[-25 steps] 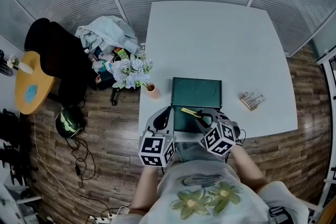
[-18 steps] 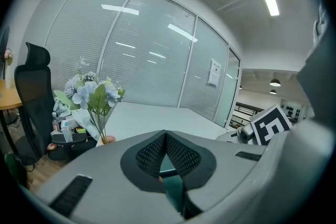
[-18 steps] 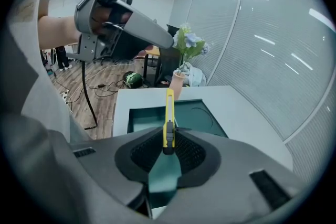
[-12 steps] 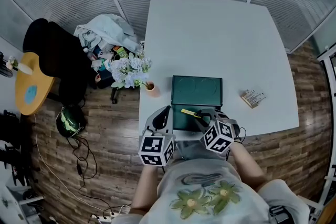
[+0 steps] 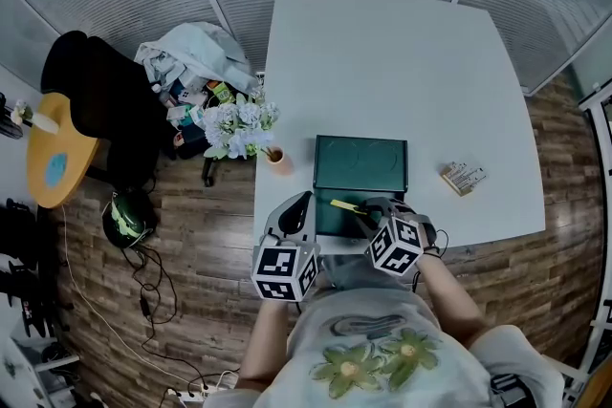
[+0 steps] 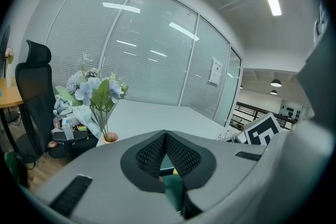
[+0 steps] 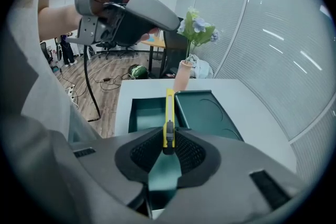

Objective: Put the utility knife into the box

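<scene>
The dark green box (image 5: 360,189) lies open near the table's front edge, its tray (image 7: 145,114) toward me and its lid (image 7: 208,114) behind. My right gripper (image 5: 369,211) is shut on a yellow utility knife (image 5: 345,204). It holds the knife tilted down over the tray, and the knife (image 7: 169,115) points out past the pads in the right gripper view. My left gripper (image 5: 300,205) hovers at the box's left edge with its pads (image 6: 177,152) together and nothing between them. In the right gripper view the left gripper (image 7: 128,8) shows high up.
A small vase of pale flowers (image 5: 245,130) stands at the table's left edge, beside the box. A small packet (image 5: 460,179) lies to the right of the box. Off the table's left are a black chair (image 5: 100,105), a heap of clothes (image 5: 196,62) and floor cables (image 5: 143,291).
My right gripper has sunk a little toward the box's tray with the knife still in it. The left gripper has stayed where it was.
</scene>
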The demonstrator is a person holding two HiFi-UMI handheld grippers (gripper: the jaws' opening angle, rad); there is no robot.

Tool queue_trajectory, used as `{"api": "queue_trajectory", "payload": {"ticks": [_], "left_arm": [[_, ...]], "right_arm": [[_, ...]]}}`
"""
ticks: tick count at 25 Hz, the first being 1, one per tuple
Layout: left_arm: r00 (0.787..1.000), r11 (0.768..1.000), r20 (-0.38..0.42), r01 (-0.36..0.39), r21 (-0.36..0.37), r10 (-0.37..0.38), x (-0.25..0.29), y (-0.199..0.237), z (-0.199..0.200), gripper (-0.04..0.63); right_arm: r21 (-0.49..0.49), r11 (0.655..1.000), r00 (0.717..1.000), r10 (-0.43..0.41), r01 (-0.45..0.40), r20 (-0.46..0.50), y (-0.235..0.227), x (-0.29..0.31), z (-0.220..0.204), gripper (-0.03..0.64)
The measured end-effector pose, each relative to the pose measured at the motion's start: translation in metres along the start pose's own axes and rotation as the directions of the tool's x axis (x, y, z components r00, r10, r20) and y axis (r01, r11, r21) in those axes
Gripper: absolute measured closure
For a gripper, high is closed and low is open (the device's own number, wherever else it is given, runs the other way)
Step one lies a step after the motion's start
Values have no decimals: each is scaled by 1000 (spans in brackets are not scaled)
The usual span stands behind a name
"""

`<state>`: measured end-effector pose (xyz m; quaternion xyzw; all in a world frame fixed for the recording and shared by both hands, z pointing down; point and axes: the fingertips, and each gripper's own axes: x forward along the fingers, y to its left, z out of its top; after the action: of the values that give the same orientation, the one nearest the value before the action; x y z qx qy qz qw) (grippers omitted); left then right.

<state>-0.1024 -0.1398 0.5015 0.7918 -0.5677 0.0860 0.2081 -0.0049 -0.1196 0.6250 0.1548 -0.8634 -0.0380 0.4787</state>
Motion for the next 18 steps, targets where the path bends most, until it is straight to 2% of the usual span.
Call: {"api": "queue_trajectory", "payload": {"ticks": [18], "left_arm": [[1000, 1000, 2, -2, -15, 2, -2, 4, 0, 598]], "right_arm": [[0, 999, 998, 37, -37, -48, 6, 21, -14, 544]]}}
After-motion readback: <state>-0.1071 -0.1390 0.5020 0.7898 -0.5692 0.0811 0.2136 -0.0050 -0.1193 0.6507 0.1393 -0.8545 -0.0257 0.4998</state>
